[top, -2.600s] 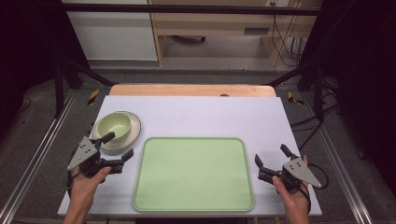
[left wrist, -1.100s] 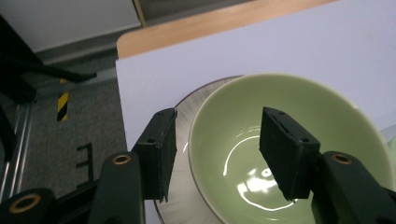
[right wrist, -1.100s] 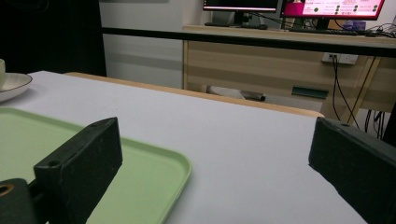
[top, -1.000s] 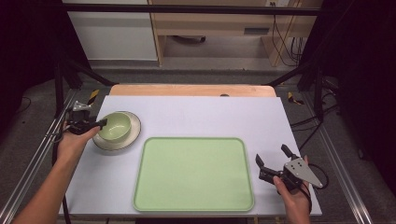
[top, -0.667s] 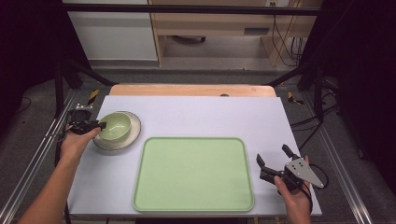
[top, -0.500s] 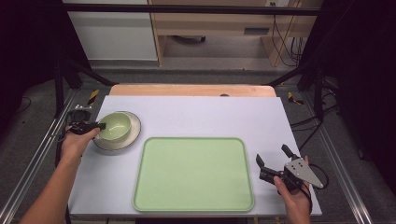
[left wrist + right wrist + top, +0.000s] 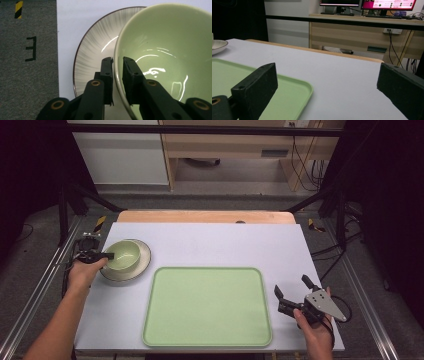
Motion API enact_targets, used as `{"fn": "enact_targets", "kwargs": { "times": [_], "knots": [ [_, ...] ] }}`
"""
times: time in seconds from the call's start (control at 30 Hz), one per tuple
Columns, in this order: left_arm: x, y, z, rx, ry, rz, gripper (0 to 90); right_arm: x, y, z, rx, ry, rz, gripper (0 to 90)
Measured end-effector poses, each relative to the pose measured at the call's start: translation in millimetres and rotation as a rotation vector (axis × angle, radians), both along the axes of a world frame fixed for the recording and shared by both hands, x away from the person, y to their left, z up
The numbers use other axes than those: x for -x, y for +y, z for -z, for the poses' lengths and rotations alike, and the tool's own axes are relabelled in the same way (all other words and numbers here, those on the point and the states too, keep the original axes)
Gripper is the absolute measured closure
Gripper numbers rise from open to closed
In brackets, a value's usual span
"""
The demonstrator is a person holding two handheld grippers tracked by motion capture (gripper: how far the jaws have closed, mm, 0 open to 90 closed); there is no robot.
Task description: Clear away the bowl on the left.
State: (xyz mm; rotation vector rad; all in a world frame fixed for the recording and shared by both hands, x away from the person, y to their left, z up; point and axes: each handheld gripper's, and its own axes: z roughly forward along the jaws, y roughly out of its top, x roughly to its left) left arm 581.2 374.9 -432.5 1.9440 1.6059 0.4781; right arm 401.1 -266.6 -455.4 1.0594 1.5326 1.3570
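Bowl sits upright, mouth up, on plate.

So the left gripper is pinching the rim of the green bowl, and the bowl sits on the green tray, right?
Not quite. The left gripper does pinch the green bowl by its rim, but the bowl sits on a striped plate beside the green tray, as the high view shows.

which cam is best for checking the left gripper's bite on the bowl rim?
Left gripper view: the left gripper has one jaw inside and one outside the green bowl, closed on its rim above the plate. The high view shows the grip small and partly hidden by the hand. The right gripper view catches just the plate's edge.
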Motion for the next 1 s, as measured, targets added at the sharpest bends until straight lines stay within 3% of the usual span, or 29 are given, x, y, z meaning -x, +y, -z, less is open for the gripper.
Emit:
{"fn": "enact_targets", "kwargs": {
  "times": [0.17, 0.33, 0.37, 0.47, 0.73, 0.87, 1.0],
  "knots": [
    [-1.5, 0.8, -1.0, 0.004, 0.012, -0.020, 81.5, 0.0, 0.0, 0.0, 0.000, 0.000, -0.001, 3.5],
    [-0.5, 3.6, -3.9, 0.067, 0.027, -0.054, 83.2, -0.1, -0.7, 0.1, 0.001, 0.001, 0.001, 3.5],
    [0.2, 5.2, -5.2, 0.102, 0.031, -0.066, 83.5, -0.2, -0.8, 0.2, 0.000, 0.002, 0.000, 3.6],
    [1.2, 4.4, -8.4, 0.099, 0.037, -0.071, 83.7, -0.7, -0.2, 0.5, -0.004, -0.001, -0.002, 3.6],
    [6.8, 5.3, -16.3, 0.103, 0.000, -0.096, 83.5, -1.1, 0.4, 0.8, -0.004, -0.002, -0.001, 3.6],
    [9.8, 6.5, -23.2, 0.143, -0.021, -0.108, 83.5, -1.3, 0.6, 0.8, -0.003, -0.002, 0.000, 3.6],
    [12.6, 5.3, -28.5, 0.156, -0.031, -0.091, 83.5, -0.8, 0.8, 0.7, -0.004, -0.003, -0.001, 3.6]
  ]
}}
